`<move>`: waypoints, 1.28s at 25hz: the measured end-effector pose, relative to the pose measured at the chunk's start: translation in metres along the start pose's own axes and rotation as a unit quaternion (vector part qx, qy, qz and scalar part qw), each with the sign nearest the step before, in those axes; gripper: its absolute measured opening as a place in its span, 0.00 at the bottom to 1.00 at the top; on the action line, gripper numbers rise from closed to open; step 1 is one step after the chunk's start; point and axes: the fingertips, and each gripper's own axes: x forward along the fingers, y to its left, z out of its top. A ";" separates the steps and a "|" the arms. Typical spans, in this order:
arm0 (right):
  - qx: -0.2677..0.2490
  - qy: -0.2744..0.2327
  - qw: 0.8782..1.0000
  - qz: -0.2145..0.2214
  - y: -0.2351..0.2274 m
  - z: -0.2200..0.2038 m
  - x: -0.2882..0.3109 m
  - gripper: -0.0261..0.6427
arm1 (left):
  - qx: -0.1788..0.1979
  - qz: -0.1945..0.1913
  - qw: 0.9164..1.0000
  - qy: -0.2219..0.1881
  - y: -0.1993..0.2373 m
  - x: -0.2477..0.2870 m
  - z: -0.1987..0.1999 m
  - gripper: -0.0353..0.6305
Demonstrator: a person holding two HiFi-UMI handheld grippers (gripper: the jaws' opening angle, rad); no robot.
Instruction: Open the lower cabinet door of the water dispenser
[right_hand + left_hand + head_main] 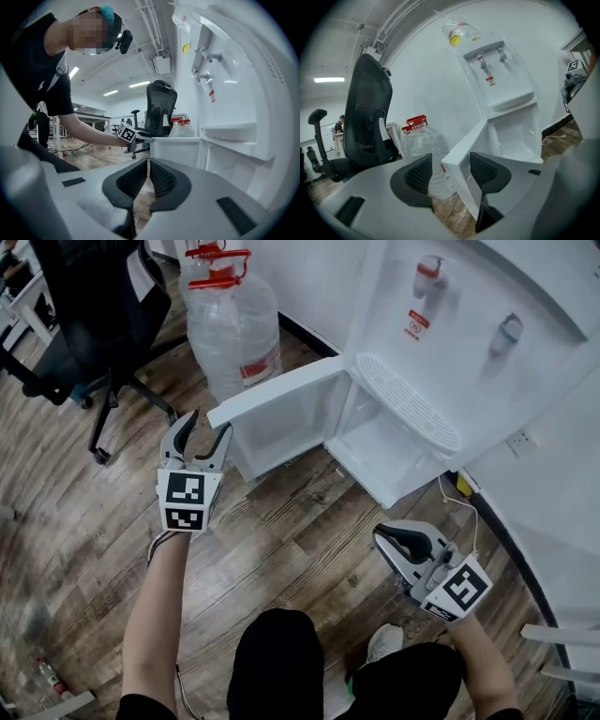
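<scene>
The white water dispenser [441,324] stands against the wall. Its lower cabinet door [281,390] is swung wide out to the left, and the empty white compartment [384,442] shows behind it. My left gripper [202,432] is open at the door's free end. In the left gripper view the door's edge [461,157] sits between the two pads, close to the right pad [485,171], with a gap on the left side. My right gripper [378,538] hangs low over the floor in front of the dispenser, shut with nothing in it; its pads [161,178] meet.
A large clear water bottle [234,324] with a red cap stands just left of the dispenser, behind the door. A black office chair [84,324] sits further left. A thin cable [459,507] runs to a wall socket [521,442] on the right.
</scene>
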 end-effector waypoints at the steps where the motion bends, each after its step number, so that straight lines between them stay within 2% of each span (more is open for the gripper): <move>1: 0.003 -0.001 1.000 -0.002 -0.001 0.000 -0.002 0.09 | -0.002 0.001 1.000 0.001 0.002 0.002 0.000 0.45; 15: 0.021 -0.008 1.000 -0.018 -0.007 -0.007 -0.014 0.09 | -0.008 0.027 0.999 0.022 0.025 0.027 -0.005 0.42; 19: 0.016 -0.010 1.000 -0.017 -0.009 -0.005 -0.009 0.08 | 0.011 0.040 0.999 0.023 0.024 0.027 0.001 0.42; 26: 0.015 -0.015 0.999 -0.027 -0.015 0.003 -0.014 0.09 | 0.011 0.019 1.000 -0.020 -0.014 -0.001 0.028 0.42; 30: 0.017 -0.015 0.999 -0.041 -0.020 0.007 -0.026 0.08 | -0.008 -0.023 0.999 -0.038 -0.059 -0.012 0.043 0.41; 32: 0.017 -0.017 0.999 -0.049 -0.023 0.009 -0.033 0.08 | -0.019 -0.050 0.998 -0.046 -0.084 -0.014 0.050 0.38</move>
